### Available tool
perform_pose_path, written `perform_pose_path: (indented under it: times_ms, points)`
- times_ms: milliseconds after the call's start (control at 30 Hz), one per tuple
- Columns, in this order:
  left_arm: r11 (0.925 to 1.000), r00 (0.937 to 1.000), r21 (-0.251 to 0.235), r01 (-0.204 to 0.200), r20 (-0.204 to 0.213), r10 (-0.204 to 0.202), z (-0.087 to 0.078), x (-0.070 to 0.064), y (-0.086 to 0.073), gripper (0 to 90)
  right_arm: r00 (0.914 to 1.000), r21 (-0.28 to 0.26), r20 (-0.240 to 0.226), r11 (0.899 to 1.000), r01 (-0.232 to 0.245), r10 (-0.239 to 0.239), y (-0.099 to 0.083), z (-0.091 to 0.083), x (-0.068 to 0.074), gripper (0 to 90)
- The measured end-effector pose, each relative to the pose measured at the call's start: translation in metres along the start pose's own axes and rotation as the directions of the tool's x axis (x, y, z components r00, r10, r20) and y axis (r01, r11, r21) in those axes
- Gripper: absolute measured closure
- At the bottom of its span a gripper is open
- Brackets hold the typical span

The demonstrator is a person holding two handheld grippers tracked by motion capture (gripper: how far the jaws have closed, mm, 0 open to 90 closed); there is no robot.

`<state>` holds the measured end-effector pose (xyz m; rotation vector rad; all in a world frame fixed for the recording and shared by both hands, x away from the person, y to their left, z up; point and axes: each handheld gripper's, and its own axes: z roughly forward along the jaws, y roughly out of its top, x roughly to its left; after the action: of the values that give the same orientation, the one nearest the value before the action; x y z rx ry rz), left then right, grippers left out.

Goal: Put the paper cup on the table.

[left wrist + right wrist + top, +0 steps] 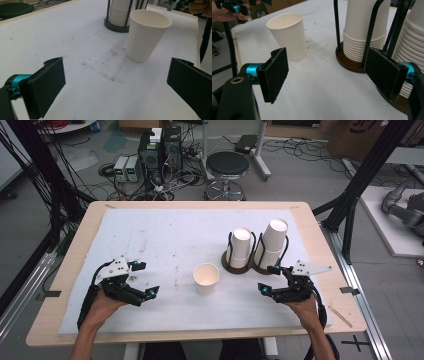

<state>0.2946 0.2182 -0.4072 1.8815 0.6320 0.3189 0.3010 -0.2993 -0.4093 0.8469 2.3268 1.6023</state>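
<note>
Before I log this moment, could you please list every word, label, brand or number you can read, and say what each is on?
No text can be read.
Single paper cup: plain, no print.
Stacked cups in the wire holders: plain.
Cardboard box at the top right: a dark printed mark, cut off and too blurred to read.
Left gripper and right gripper: no lettering visible.

Black tongs [141,279], teal joints, grey three-cornered top plates, black trailing cables; bare forearms.

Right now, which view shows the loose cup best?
Left gripper view: the cup stands whole and close between open jaws. Right gripper view shows it whole but off to the side; high view shows it small, from above.
</note>
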Motion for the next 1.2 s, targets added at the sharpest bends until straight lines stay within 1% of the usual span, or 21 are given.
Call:
perform_pose_path:
  times_ms: [233,367,567,600,667,900,1133,1200]
  points:
    - [1.0000,1.0000,0.000,-0.002,-0.004,0.002,0.0000,0.0003,-0.0002,1.7,1.0000,-0.002,-0.001,1.000,-0.002,0.002,0.0004,-0.0007,0.0011,19.9]
    - [1.0000,0.9999,-0.001,0.005,-0.013,-0.005,-0.0003,0.0019,-0.0011,1.7,1.0000,-0.003,0.000,1.000,-0.003,0.003,0.0001,-0.0014,0.0008,19.9]
    - [1.0000,0.9999,0.004,0.008,-0.014,-0.008,-0.0006,0.0030,-0.0032,1.8,1.0000,-0.005,0.003,1.000,-0.005,0.005,-0.0005,-0.0013,-0.0001,19.9]
    - [1.0000,0.9999,0.003,0.008,-0.015,-0.008,-0.0007,0.0030,-0.0033,1.7,0.9999,0.000,0.000,1.000,-0.011,0.011,-0.0005,-0.0014,0.0005,19.9]
    - [1.0000,0.9998,0.003,0.007,-0.016,-0.007,-0.0007,0.0028,-0.0031,1.8,1.0000,0.001,0.001,1.000,-0.008,0.008,-0.0005,-0.0014,0.0005,19.9]
    - [1.0000,0.9999,-0.003,0.008,-0.015,-0.008,-0.0008,0.0022,-0.0016,1.7,1.0000,-0.002,0.000,1.000,-0.009,0.009,-0.0007,-0.0015,0.0001,19.9]
    - [0.9999,0.9998,0.005,0.009,-0.015,-0.009,-0.0001,0.0025,-0.0031,1.7,1.0000,-0.003,0.000,1.000,-0.008,0.008,-0.0008,-0.0016,-0.0001,19.9]
    - [1.0000,0.9999,0.003,0.006,-0.009,-0.006,-0.0002,0.0025,-0.0028,1.7,1.0000,0.000,-0.001,1.000,-0.009,0.009,-0.0010,-0.0015,-0.0002,19.9]
